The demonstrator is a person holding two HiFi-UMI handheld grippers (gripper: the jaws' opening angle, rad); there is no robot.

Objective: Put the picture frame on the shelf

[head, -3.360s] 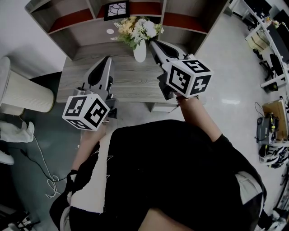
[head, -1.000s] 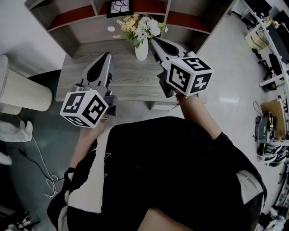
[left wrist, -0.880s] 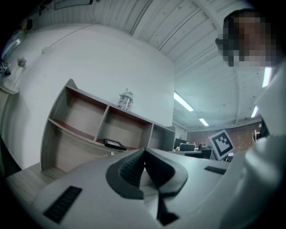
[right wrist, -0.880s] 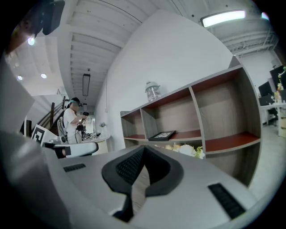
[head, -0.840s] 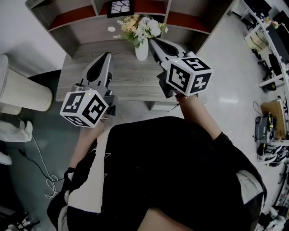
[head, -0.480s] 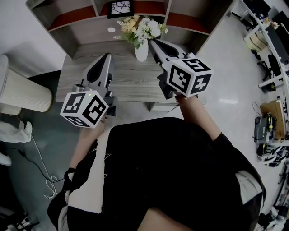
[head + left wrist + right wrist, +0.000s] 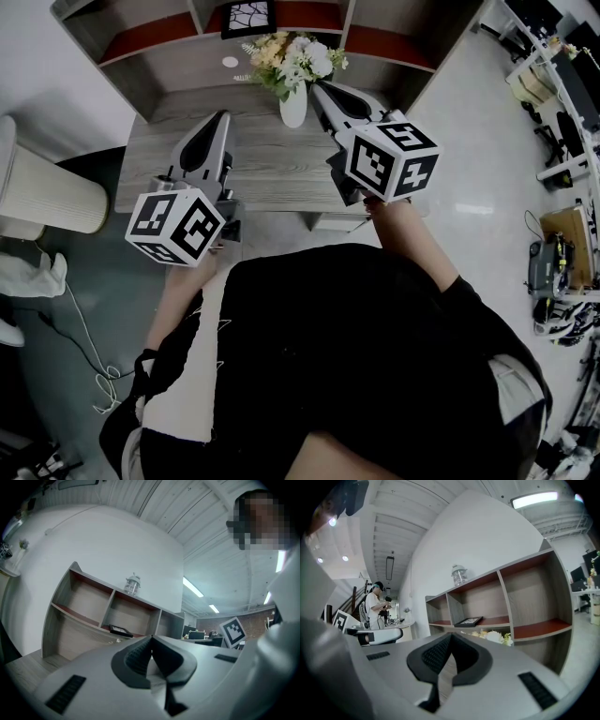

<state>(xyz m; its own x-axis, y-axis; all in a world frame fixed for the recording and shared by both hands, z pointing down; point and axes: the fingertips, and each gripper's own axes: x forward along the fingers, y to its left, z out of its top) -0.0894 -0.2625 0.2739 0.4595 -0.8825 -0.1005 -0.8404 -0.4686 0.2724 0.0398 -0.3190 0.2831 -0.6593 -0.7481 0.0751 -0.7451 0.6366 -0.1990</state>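
Picture frame (image 7: 248, 17) lies in the shelf's (image 7: 159, 37) middle compartment, job apparently done | you hold left hand-held gripper (image 7: 223, 116) and right hand-held gripper (image 7: 318, 87) pressed together, empty, over the table (image 7: 262, 173), seemingly parked clear of the flowers (image 7: 291, 58).

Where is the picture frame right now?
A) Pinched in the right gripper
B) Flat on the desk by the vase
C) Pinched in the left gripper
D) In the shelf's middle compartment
D: the picture frame lies in the middle compartment of the shelf, behind the vase, while the left gripper and right gripper are shut on nothing.
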